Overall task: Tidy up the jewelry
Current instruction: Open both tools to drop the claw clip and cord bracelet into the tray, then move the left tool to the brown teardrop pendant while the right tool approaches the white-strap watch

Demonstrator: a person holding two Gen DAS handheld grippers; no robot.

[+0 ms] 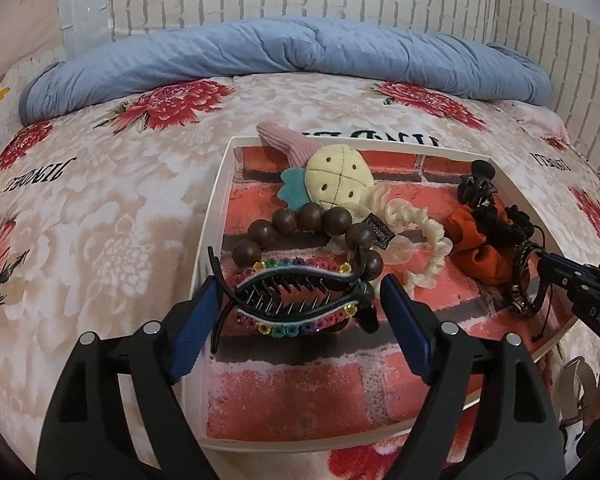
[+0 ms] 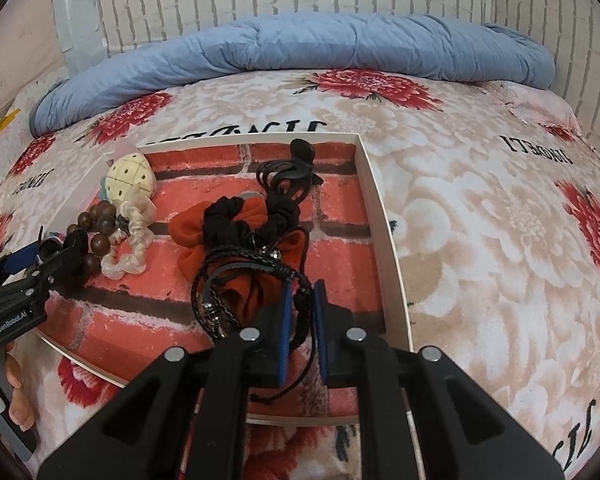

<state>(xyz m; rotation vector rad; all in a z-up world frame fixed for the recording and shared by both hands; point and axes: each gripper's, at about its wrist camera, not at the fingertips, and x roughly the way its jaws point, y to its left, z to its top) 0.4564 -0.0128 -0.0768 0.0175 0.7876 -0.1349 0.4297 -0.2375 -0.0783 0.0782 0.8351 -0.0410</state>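
- I count one white tray (image 1: 220,184).
- Three scrunchies: cream (image 1: 424,236), orange (image 1: 474,248), black (image 2: 236,220).
- Two hair claws: one rainbow-studded (image 1: 296,292), one plain black (image 1: 476,186).
- One wooden bead bracelet (image 1: 300,220).
- One plush pineapple clip (image 1: 342,178).
- One black braided cord bracelet (image 2: 220,300).

The tray's (image 2: 384,216) near brick-patterned floor lies bare. Across the middle, wooden beads (image 1: 300,220), cream scrunchie (image 1: 424,240) and orange scrunchie (image 2: 204,228) crowd together. The flowered bed (image 2: 480,220) to its right is open.
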